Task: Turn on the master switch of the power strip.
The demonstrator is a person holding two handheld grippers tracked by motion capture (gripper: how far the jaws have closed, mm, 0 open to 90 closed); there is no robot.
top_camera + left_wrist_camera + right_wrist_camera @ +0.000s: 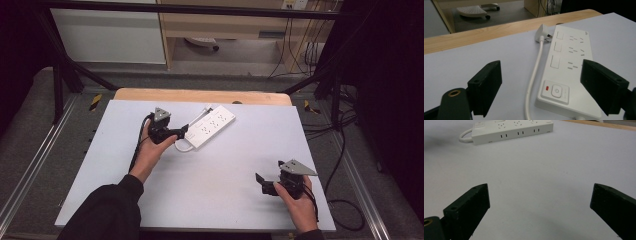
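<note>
Underneath, pale grey table (210, 190), wooden far edge (200, 95).

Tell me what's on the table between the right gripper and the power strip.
Nothing: the right gripper view shows bare white tabletop from the right gripper to the power strip.

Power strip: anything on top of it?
Nothing rests on the power strip; its sockets are empty. Its own plug lies against the far corner, cord running alongside. Left gripper is open, straddling the switch end.
</note>
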